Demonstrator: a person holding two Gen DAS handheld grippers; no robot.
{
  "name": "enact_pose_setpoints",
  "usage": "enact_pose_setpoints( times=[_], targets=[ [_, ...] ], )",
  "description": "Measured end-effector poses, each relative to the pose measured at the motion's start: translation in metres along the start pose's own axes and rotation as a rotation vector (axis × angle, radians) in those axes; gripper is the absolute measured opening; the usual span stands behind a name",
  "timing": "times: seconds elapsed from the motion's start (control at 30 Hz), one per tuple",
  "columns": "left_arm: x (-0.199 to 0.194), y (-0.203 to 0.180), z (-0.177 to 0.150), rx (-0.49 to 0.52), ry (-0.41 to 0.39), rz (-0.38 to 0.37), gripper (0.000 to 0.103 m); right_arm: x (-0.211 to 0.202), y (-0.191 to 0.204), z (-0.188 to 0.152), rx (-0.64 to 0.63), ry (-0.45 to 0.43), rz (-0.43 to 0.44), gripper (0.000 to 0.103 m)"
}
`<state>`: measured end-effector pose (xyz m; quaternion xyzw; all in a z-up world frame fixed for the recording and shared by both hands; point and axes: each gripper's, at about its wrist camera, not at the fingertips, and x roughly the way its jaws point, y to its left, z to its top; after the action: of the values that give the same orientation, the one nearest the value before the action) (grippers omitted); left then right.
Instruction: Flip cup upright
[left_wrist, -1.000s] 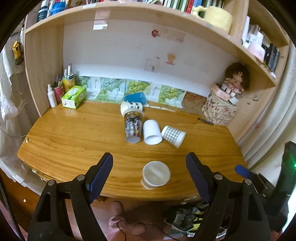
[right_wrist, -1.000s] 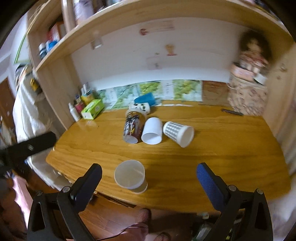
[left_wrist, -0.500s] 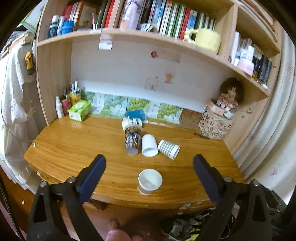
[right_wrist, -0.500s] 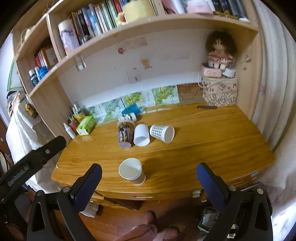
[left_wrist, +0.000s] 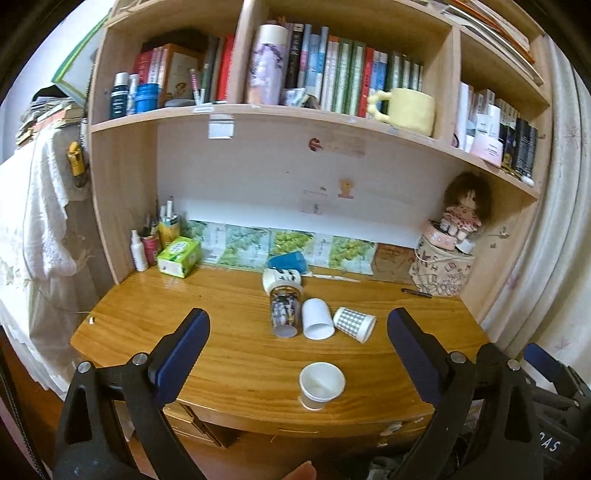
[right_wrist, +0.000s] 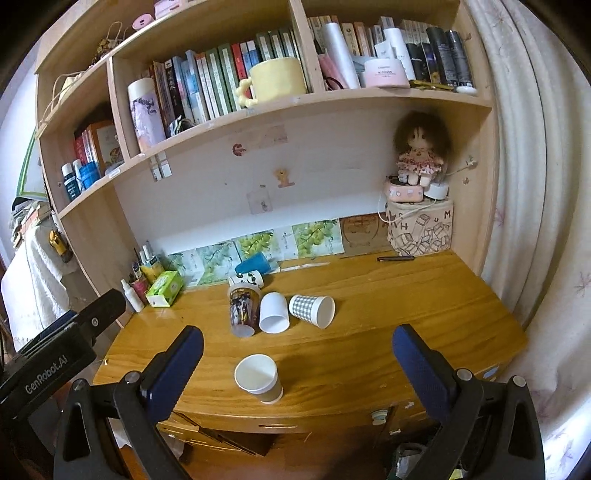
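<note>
A white paper cup (left_wrist: 320, 384) stands upright, mouth up, near the front edge of the wooden desk (left_wrist: 229, 354); it also shows in the right wrist view (right_wrist: 258, 377). Behind it several cups lie on their sides: a picture-printed cup (left_wrist: 284, 311), a plain white cup (left_wrist: 317, 319), a checked cup (left_wrist: 354, 323), a black-and-white cup (left_wrist: 281, 279) and a blue cup (left_wrist: 288, 261). My left gripper (left_wrist: 295, 339) is open and empty, held back from the desk. My right gripper (right_wrist: 295, 354) is open and empty, also back and above the front edge.
A green tissue box (left_wrist: 179, 256) and small bottles (left_wrist: 139, 251) stand at the back left. A patterned bag (left_wrist: 441, 268) with a doll (left_wrist: 466, 210) sits at the back right, a pen (left_wrist: 416, 292) beside it. A bookshelf (left_wrist: 295, 110) overhangs the desk. Curtain on the right.
Both grippers have drawn back and up from the desk, so the cups look smaller and the bookshelf has come into view. The upright white cup stays in place.
</note>
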<state>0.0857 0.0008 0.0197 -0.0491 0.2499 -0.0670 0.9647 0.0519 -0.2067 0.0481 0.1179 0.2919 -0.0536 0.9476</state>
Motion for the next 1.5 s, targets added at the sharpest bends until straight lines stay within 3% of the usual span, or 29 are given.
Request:
enact_pose_setpoints(
  times=[0.37,0.83,1.5],
  targets=[
    [-0.007,0.016,0.002,-0.007,-0.035,0.053,0.098,0.004,0.028,0.005,-0.05,-0.019,0.04,0.103],
    [0.0,0.01,0.01,0.044,-0.064,0.016,0.098,-0.001,0.036,0.009,-0.057,-0.076,0.003,0.103],
    [0.011,0.009,0.014,0.066,-0.056,0.027,0.098,0.007,0.037,0.016,-0.045,-0.102,-0.013,0.103]
  ],
)
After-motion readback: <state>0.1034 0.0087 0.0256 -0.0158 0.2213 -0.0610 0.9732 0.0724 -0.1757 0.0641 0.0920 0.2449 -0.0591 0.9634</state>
